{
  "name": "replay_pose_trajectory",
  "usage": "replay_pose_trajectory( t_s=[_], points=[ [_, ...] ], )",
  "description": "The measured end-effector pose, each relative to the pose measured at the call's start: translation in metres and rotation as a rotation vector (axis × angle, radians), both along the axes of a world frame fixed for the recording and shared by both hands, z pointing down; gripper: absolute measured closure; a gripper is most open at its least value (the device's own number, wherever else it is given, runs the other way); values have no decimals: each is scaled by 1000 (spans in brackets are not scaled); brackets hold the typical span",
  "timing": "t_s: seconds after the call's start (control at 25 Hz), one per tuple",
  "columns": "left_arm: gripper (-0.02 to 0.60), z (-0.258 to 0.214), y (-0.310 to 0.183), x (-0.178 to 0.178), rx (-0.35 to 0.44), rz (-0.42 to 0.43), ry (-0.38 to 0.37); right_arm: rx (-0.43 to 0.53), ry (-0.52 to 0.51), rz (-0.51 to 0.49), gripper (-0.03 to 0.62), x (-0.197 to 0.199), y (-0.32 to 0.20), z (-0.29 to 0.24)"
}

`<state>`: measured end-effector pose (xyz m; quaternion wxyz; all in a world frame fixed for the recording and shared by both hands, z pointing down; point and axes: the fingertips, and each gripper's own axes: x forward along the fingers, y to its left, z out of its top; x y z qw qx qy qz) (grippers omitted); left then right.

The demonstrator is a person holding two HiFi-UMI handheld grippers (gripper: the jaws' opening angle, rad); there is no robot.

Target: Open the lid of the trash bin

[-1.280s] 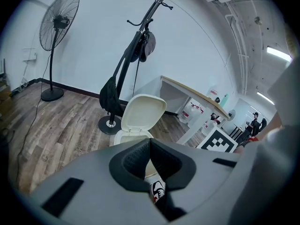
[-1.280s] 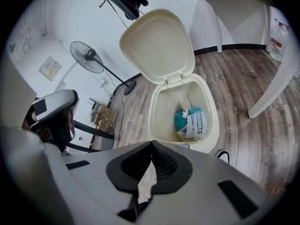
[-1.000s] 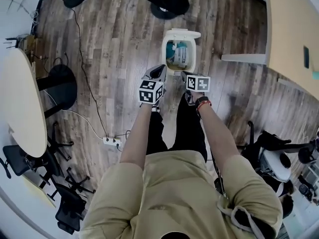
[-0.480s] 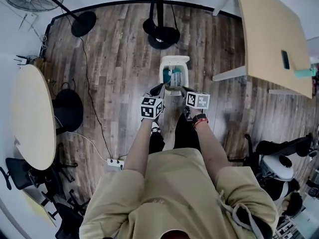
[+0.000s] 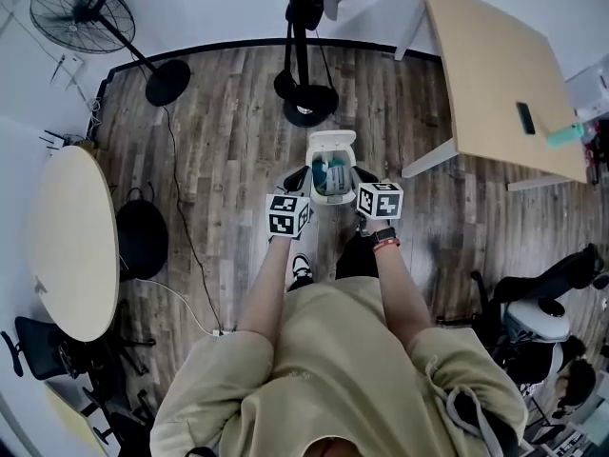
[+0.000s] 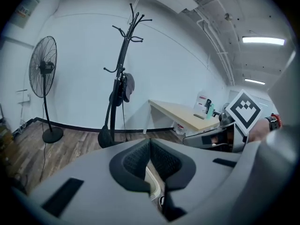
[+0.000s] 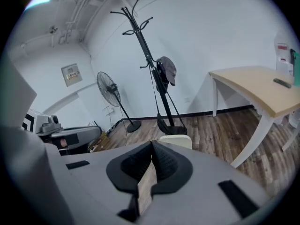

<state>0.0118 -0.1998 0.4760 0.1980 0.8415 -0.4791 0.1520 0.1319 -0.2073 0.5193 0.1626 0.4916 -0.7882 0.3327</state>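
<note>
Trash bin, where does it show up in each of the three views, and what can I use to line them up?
Head view: the trash bin stands at the centre, on the wood floor, lid raised.
Left gripper view: only a cream sliver of its rim, low at the centre, below the closed jaws.
Right gripper view: its cream lid, centre, just above the closed jaws.
Shared landmark: the black coat rack behind the bin.

Your left gripper (image 6: 150, 143) and right gripper (image 7: 152, 146) have smooth, matt grey plastic shells and black ribbed pads (image 6: 136, 161). The trash bin (image 5: 332, 145) before you looks like smooth cream plastic. It stands on a floor (image 5: 228, 112) of dark, grained wood planks with a faint sheen.
</note>
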Motion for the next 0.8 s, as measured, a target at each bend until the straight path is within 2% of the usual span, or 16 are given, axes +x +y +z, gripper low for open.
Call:
replay_pose_trajectory(
  t_s=[0.28,0.48,0.8],
  points=[
    [558,-56,10,-10,89,1,-7,171,19,-17,579,-4,4,-72],
    [558,-96,15,-20,178,-30,-48,305,38,-2,579,-2,6,-125],
    [558,-159,25,-26,315,-74,-34,486,32,32,579,0,21,-202]
  ],
)
